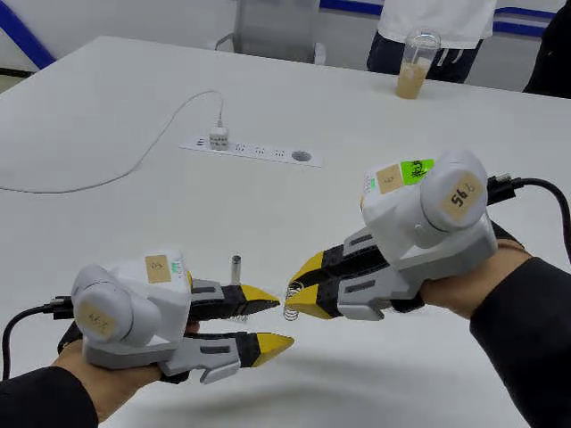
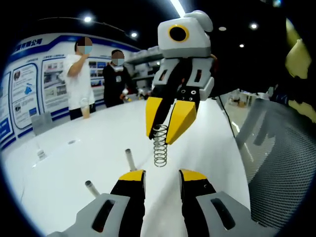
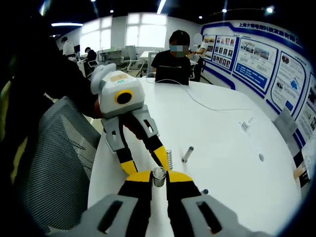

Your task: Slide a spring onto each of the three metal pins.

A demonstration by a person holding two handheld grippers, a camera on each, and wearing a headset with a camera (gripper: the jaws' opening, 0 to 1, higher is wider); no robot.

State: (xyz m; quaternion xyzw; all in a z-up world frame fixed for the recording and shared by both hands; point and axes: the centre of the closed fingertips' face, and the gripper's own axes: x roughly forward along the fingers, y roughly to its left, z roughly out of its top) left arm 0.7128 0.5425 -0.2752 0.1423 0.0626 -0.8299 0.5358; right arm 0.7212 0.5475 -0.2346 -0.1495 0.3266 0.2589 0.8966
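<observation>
My right gripper [image 1: 291, 294] is shut on a small steel spring [image 1: 291, 303], which hangs just above the white table. In the right gripper view the spring [image 3: 158, 173] sits end-on between the yellow tips of the right gripper [image 3: 158, 175]. My left gripper [image 1: 275, 319] is open at the lower left, its tips close to the spring and holding nothing. One bare metal pin [image 1: 235, 267] stands behind the left gripper. The left gripper view shows two pins [image 2: 130, 159] [image 2: 91, 187] and the held spring [image 2: 159, 150]. A second spring [image 3: 169, 158] stands upright beside another pin [image 3: 187, 154].
A white power strip [image 1: 252, 150] with a plugged-in cable [image 1: 134, 160] lies in the middle of the table. A plastic cup with a drink [image 1: 416, 67] stands at the far edge, where a person [image 1: 437, 22] stands. A mesh chair [image 2: 276, 163] is beside the table.
</observation>
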